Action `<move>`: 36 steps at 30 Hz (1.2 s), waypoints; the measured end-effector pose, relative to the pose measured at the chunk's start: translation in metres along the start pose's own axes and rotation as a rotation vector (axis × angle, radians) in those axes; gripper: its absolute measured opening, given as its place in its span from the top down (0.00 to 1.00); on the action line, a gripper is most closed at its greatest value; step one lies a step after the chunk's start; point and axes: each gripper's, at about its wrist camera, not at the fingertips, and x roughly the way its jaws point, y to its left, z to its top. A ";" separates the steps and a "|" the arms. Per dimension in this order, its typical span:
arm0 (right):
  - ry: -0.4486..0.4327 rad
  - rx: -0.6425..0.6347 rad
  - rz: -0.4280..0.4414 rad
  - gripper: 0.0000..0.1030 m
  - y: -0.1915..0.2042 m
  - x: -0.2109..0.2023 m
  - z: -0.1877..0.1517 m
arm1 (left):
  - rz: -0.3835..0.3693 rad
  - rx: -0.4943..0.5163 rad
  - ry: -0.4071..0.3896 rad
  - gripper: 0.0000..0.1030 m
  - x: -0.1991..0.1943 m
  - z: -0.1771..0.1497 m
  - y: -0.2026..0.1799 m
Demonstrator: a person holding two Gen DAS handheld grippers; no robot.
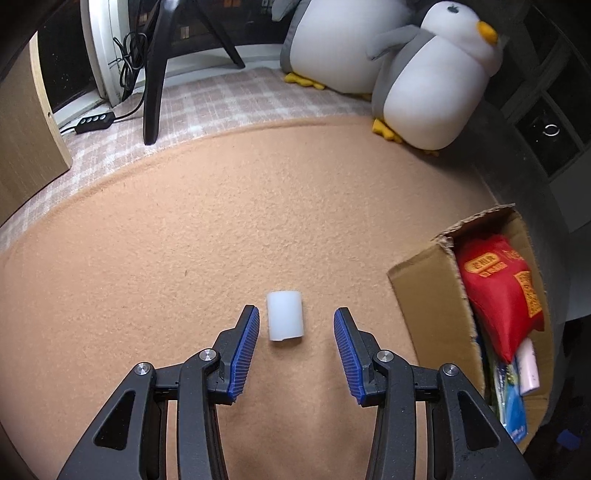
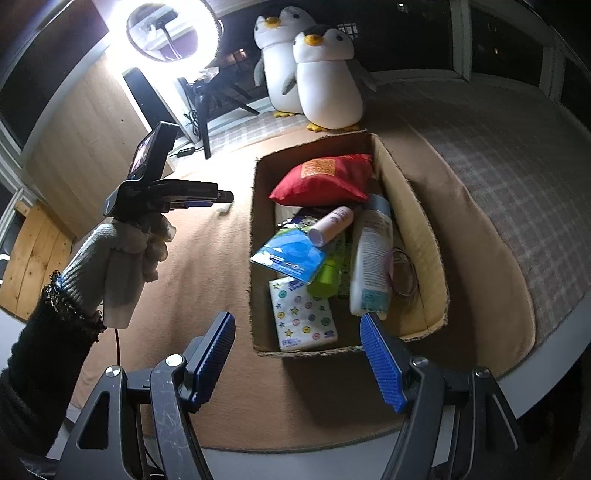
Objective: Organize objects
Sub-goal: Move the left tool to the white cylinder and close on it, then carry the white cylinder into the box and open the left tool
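Observation:
A small white cylinder [image 1: 284, 316] lies on the tan blanket [image 1: 221, 229]. My left gripper [image 1: 295, 321] is open, its blue pads on either side of the cylinder, apart from it. In the right wrist view the left gripper [image 2: 221, 197] hovers over the same white piece [image 2: 223, 209], left of the cardboard box [image 2: 255, 258]. The box holds a red bag [image 2: 325, 181], a white bottle [image 2: 371, 262], a pink tube [image 2: 330, 225], a blue packet [image 2: 290, 256], a green bottle [image 2: 327, 277] and a tissue pack [image 2: 303, 314]. My right gripper [image 2: 297, 323] is open and empty above the box's near end.
Two plush penguins [image 1: 417, 66] stand at the back of the blanket. A black stand leg [image 1: 155, 74] and a cable with switch [image 1: 92, 122] lie at back left. A ring light [image 2: 170, 29] glares in the right wrist view. The box [image 1: 424, 306] sits right of the left gripper.

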 end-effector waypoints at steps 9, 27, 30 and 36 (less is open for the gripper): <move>0.006 0.008 -0.003 0.35 -0.009 0.003 0.001 | 0.021 -0.001 -0.004 0.82 0.009 0.002 0.002; -0.030 0.025 0.005 0.35 -0.013 -0.006 -0.004 | -0.089 0.015 -0.111 0.92 -0.068 0.000 -0.016; -0.036 0.033 0.008 0.35 -0.015 -0.008 -0.005 | -0.132 0.031 -0.132 0.92 -0.082 0.001 -0.033; -0.043 0.031 0.007 0.35 -0.015 -0.014 -0.007 | -0.167 0.085 -0.132 0.92 -0.082 0.006 -0.077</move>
